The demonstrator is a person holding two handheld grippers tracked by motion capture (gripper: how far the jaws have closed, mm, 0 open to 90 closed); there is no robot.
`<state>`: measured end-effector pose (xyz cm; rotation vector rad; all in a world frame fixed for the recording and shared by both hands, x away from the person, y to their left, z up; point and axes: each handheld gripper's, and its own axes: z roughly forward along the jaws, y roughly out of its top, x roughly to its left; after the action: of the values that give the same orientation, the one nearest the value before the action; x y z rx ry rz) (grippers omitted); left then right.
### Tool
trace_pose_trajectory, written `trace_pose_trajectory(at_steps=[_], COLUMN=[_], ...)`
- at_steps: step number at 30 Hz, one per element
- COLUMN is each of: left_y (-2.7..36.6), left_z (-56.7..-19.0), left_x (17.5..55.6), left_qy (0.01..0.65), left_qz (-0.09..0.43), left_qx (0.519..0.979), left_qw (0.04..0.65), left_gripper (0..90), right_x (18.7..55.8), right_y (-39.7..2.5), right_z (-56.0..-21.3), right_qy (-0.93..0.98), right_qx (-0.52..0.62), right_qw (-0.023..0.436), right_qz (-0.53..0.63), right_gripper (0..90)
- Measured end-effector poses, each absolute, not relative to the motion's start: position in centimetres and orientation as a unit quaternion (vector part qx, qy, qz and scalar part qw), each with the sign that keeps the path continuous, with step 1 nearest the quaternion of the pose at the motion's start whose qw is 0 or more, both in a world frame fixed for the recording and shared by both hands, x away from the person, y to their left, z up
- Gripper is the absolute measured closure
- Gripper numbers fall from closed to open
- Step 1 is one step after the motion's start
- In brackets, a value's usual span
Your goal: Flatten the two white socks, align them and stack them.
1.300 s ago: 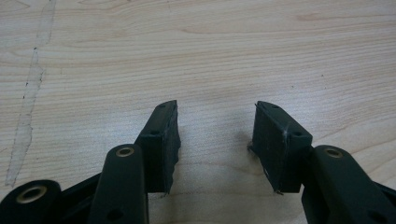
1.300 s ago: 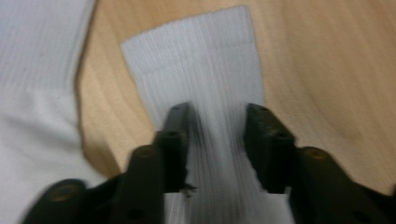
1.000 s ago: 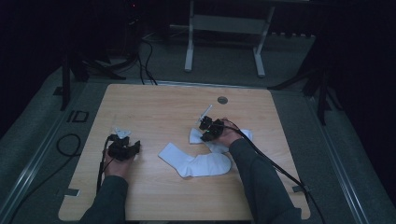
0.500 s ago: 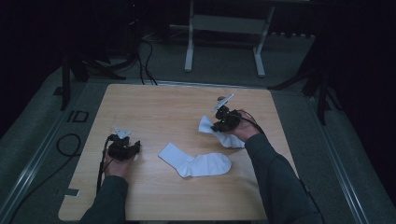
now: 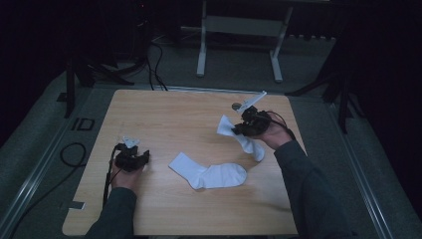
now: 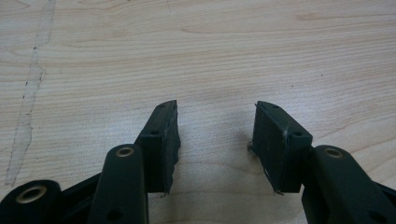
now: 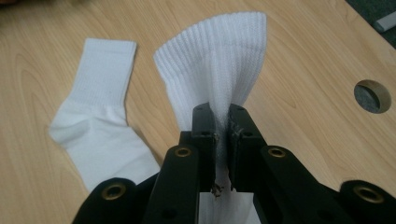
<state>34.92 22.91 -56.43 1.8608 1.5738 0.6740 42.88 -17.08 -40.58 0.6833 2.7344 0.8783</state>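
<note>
On the wooden table (image 5: 164,114), a white sock (image 5: 209,173) lies flat near the middle. To its right, the right gripper (image 5: 238,128) pinches a second sock (image 7: 219,60) by its ribbed cuff, lifted, its foot hanging toward the tabletop. Near the left edge, the left gripper (image 6: 215,140) rests low with jaws spread over bare wood.

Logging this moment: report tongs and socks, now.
Right tongs shut on lifted sock, held above table. Left tongs open, resting on bare wood. Second sock flat mid-table. Nothing in the way.
</note>
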Motion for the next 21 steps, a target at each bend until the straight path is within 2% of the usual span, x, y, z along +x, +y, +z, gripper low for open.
trace_pose_trajectory(at_steps=[21], left_y=[22.9], left_z=[-56.4], left_x=[34.9], left_qy=[0.594], left_qz=[0.254], left_qx=[0.702], left_qw=[0.301], left_gripper=[50.9], right_x=[39.7], right_y=[-17.2], right_z=[-35.9], right_qy=[0.915], right_qx=[0.191], right_qw=[0.078], right_qz=[0.347], right_gripper=[82.5])
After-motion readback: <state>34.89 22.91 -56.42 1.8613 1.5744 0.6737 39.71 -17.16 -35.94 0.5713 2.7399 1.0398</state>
